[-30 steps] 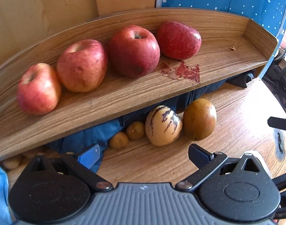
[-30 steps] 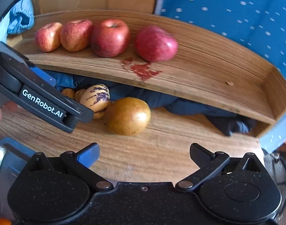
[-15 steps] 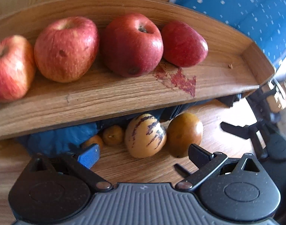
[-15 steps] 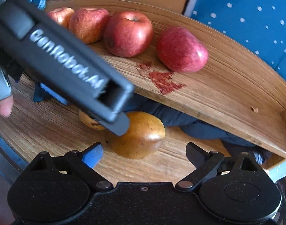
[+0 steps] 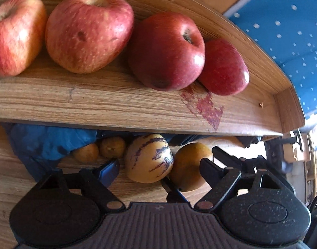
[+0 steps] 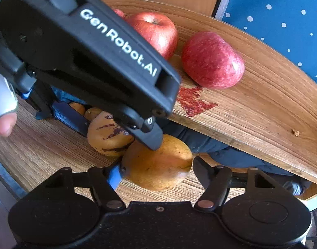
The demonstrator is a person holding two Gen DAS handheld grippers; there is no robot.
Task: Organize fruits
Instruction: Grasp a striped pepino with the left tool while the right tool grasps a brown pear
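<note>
Several red apples (image 5: 166,49) lie in a row on the raised curved wooden shelf (image 5: 96,103). Under it, on the table, sit a purple-striped yellow melon (image 5: 149,158), a brown pear (image 5: 189,166) and two small brown fruits (image 5: 112,146). My left gripper (image 5: 159,169) is open, its fingers on either side of the striped melon. My right gripper (image 6: 157,171) is open around the brown pear (image 6: 158,164), the left finger touching it. The left gripper's body (image 6: 85,58) fills the upper left of the right wrist view and one fingertip rests on the pear.
A blue cloth (image 5: 46,143) lies bunched under the shelf at the left. A blue dotted fabric (image 6: 283,16) stands behind the shelf. A red stain (image 6: 191,101) marks the shelf. The table's front edge (image 6: 4,178) runs at lower left.
Both grippers moved forward and down toward the fruits under the shelf. The left now straddles the striped melon and the right now brackets the pear. Both stayed open.
</note>
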